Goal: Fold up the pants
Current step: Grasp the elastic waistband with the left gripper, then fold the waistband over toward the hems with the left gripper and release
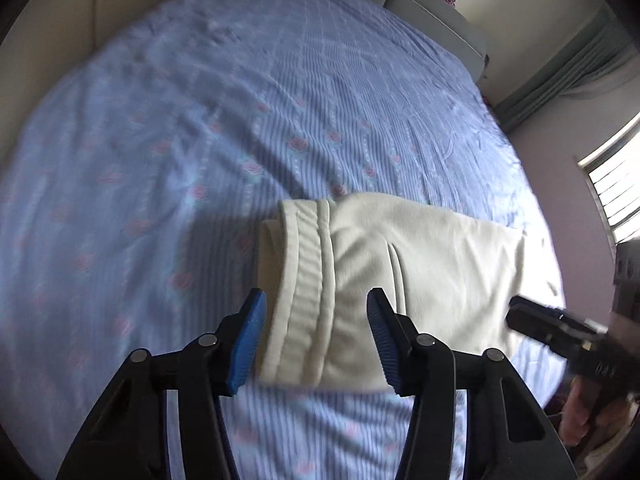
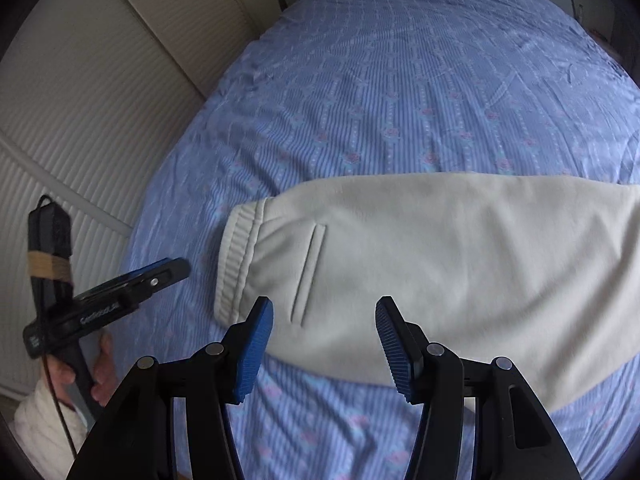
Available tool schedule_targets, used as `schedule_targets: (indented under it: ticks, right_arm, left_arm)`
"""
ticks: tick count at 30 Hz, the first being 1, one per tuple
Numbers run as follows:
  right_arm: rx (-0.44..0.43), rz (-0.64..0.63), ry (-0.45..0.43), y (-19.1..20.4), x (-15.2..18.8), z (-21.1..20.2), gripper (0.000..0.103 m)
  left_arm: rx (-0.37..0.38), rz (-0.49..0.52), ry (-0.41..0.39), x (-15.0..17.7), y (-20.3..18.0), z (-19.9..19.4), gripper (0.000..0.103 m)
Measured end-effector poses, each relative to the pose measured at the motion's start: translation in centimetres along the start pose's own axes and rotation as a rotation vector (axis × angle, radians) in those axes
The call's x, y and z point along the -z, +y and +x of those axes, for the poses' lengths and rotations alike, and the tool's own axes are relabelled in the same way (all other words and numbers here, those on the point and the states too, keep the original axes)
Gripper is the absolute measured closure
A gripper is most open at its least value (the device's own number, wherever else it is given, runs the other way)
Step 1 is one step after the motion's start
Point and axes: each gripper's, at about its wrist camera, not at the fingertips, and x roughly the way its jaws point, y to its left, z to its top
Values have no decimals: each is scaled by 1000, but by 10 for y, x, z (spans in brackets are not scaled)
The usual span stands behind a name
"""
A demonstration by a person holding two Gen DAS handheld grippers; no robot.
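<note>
Cream pants [image 1: 400,280] lie folded lengthwise on a blue flowered bedsheet [image 1: 200,140], waistband to the left. In the right wrist view the pants [image 2: 440,264] stretch off to the right, with the ribbed waistband [image 2: 236,260] and a slit pocket showing. My left gripper [image 1: 316,344] is open and empty, hovering over the waistband end. My right gripper [image 2: 324,348] is open and empty above the near edge of the pants. The right gripper also shows in the left wrist view [image 1: 560,332] at the right; the left gripper also shows in the right wrist view [image 2: 120,288] at the left.
The bed fills both views. A grey headboard [image 1: 432,12] is at the far end. A ribbed white wardrobe door [image 2: 80,120] stands left of the bed. A window with blinds [image 1: 616,188] and a curtain are on the right.
</note>
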Motion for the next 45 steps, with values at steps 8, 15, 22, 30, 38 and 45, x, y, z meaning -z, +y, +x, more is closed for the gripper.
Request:
schedule_targets:
  ticks: [8,15,22,30,38,45]
  right_arm:
    - [45,-18,61,14,-10,36,48]
    - [25,-16,95,20,-12,50,48]
    - [24,-43,104,32,-14,57,48]
    - [66,-74,63,28,-15,42,48]
    - [133,-27,-1,13,-13,9,48]
    - [164,25,-65,2,-1,-33,47]
  left_arm:
    - [133,-76,48,-28,23,51,81]
    - [267,-118,90,-35,35,61,85]
    - [194,-209,108,-41,31,87,93]
    - [69,-178,40,-41,39,71,94]
    - [-27,-43,39,-59,16,68,89]
    - [-289,105,-8,-50,-27,23,38]
